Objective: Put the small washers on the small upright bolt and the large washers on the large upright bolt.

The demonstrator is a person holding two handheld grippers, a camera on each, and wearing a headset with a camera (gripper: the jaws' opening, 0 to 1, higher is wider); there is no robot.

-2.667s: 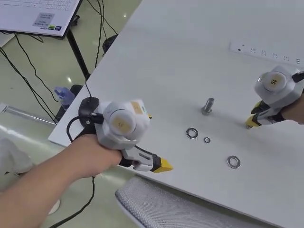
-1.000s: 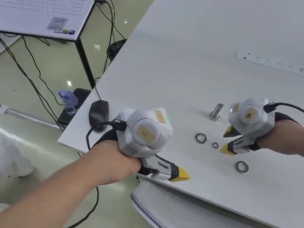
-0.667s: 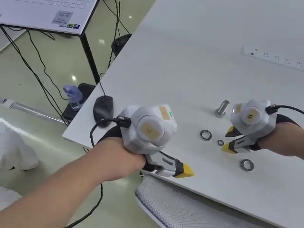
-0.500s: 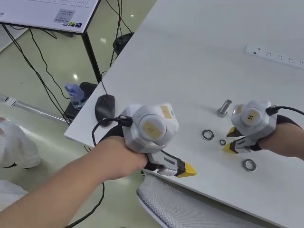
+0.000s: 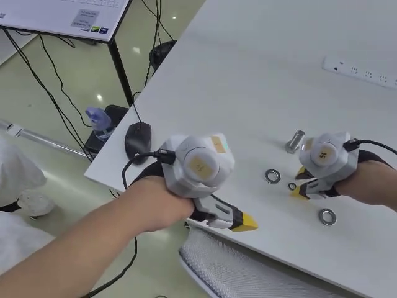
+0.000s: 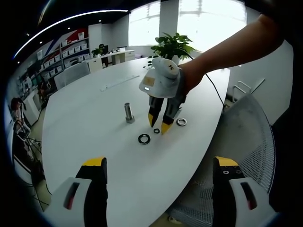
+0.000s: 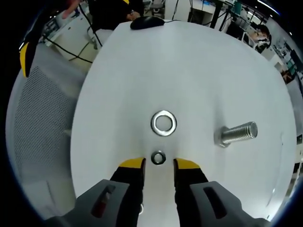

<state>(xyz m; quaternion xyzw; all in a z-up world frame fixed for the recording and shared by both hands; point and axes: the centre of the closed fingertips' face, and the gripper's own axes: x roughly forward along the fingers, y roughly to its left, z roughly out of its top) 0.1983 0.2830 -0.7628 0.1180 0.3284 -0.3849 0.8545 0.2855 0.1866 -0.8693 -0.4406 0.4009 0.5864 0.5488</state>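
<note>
One upright bolt (image 5: 294,141) stands on the white table (image 5: 248,74). In front of it lie a large washer (image 5: 272,176), a small washer (image 5: 291,186) and a second large washer (image 5: 327,216). My right gripper (image 5: 300,185) is down at the table and open. In the right gripper view its yellow tips (image 7: 158,164) straddle the small washer (image 7: 158,157), with the large washer (image 7: 164,123) just beyond and the bolt (image 7: 236,133) to the right. My left gripper (image 5: 245,222) hovers at the table's near edge, open and empty (image 6: 158,163). From it I see the right gripper (image 6: 161,125) by the bolt (image 6: 129,112).
A power strip (image 5: 363,71) lies at the far right of the table. A black mouse (image 5: 138,133) sits on the table's left corner. A mesh chair (image 5: 248,267) stands under the near edge. A laptop (image 5: 62,15) and cables are off to the left.
My right gripper has come in from the far right and settled over the small washer. The left gripper has stayed at the near edge. The washers and bolt have not moved.
</note>
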